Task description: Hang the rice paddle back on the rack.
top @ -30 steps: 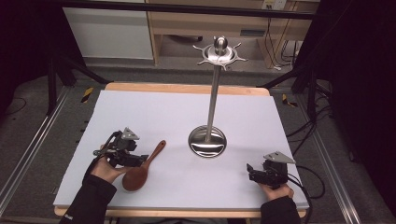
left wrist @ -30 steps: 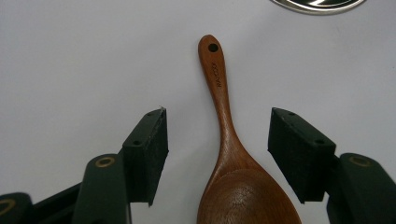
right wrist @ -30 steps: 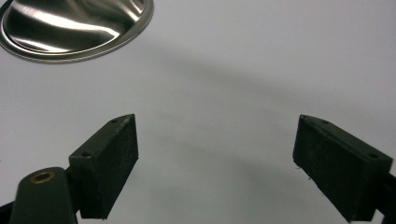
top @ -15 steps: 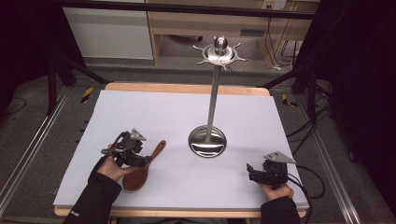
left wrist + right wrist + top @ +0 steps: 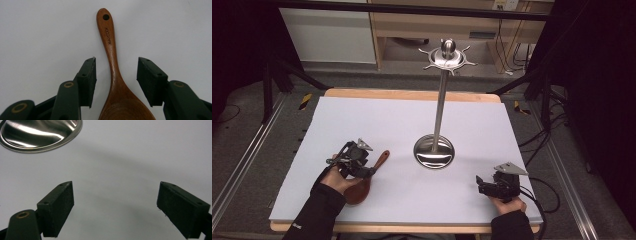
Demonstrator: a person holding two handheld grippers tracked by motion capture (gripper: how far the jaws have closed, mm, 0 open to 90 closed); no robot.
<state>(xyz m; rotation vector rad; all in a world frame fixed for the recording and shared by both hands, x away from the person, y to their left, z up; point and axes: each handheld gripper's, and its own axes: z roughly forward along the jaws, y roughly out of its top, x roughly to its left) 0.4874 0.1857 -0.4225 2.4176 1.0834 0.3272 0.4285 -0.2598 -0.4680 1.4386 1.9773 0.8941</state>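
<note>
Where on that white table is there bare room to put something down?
Bare: the far strip behind the stand's base, the far left corner, and the near middle between the spoon and right gripper. Crowded: near left, where the left gripper straddles the spoon.

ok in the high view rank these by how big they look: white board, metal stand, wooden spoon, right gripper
1. white board
2. metal stand
3. wooden spoon and right gripper: these look alike, and the left gripper covers part of the spoon, so no ranking.

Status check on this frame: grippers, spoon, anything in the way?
Left gripper open, jaws astride wooden spoon, not touching. Right gripper open, idle. Metal stand apart.
</note>
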